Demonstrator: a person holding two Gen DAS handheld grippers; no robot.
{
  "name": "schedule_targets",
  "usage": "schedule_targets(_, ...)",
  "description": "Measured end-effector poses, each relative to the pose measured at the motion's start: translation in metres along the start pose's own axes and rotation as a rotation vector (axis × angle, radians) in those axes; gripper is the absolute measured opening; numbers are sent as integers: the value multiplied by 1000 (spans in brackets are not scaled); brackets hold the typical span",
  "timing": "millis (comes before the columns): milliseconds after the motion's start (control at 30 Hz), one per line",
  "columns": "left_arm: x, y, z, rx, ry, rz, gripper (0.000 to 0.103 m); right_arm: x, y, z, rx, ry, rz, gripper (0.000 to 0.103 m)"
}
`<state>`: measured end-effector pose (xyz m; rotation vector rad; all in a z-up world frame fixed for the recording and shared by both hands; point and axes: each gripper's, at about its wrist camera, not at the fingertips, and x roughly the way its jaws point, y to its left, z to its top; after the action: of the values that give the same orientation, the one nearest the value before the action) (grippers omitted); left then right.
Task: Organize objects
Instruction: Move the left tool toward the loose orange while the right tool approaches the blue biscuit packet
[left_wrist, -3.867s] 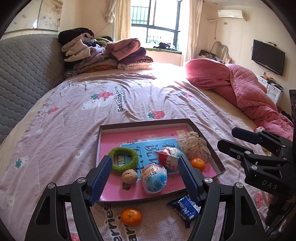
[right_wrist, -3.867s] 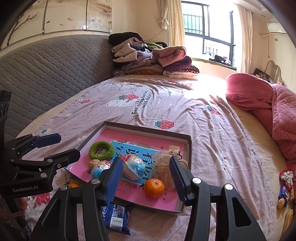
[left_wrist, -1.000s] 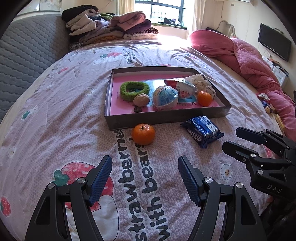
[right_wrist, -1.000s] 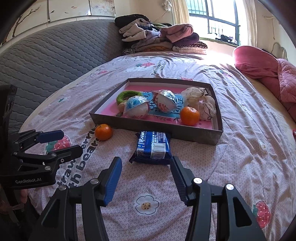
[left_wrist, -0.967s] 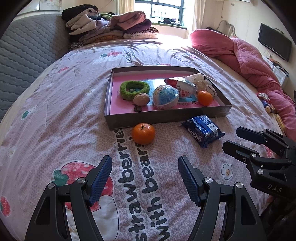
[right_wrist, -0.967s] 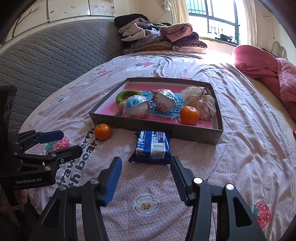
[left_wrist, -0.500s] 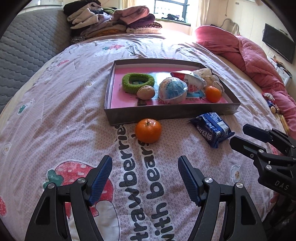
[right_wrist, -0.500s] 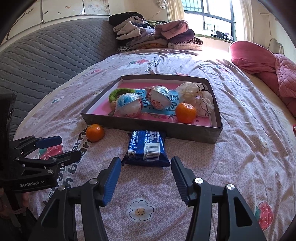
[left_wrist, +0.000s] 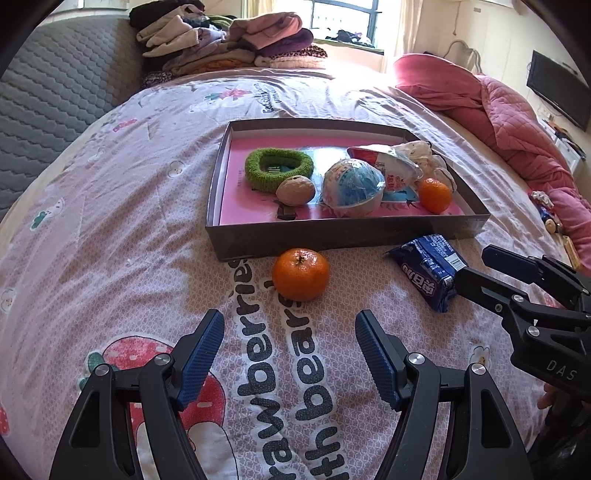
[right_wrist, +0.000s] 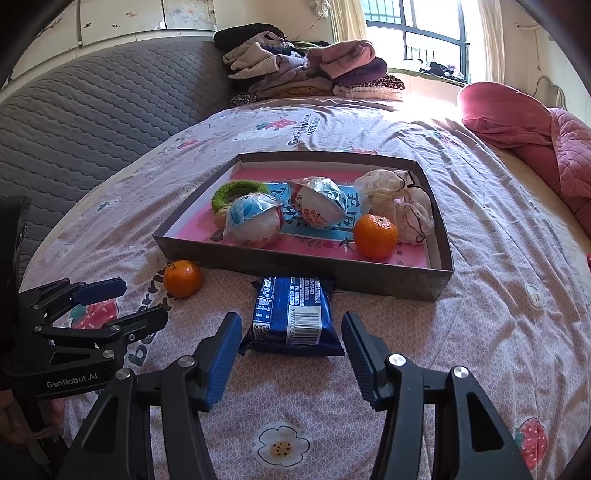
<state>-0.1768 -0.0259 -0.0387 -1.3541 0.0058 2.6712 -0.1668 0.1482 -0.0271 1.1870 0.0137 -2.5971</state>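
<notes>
Right wrist alone shows the snack packet's (right_wrist: 293, 314) barcode; both claws gape wide.

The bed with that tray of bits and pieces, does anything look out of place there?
Two things lie outside the tray on the bedspread: a tangerine and a blue snack packet, both just in front of its near wall. Everything else small, including a second tangerine, sits inside it.

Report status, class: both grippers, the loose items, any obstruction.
Left gripper open, facing loose orange. Right gripper open, flanking blue packet. Both outside tray. Nothing between.
</notes>
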Motion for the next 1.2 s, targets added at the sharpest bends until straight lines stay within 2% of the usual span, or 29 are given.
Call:
schedule_targets(867,29,7,15,-34,18,7,75,37,3,4,-24,58,-9,56)
schedule_targets(1200,39,8,19,-46,24,8,75,48,1,1,-18,77,-1,62)
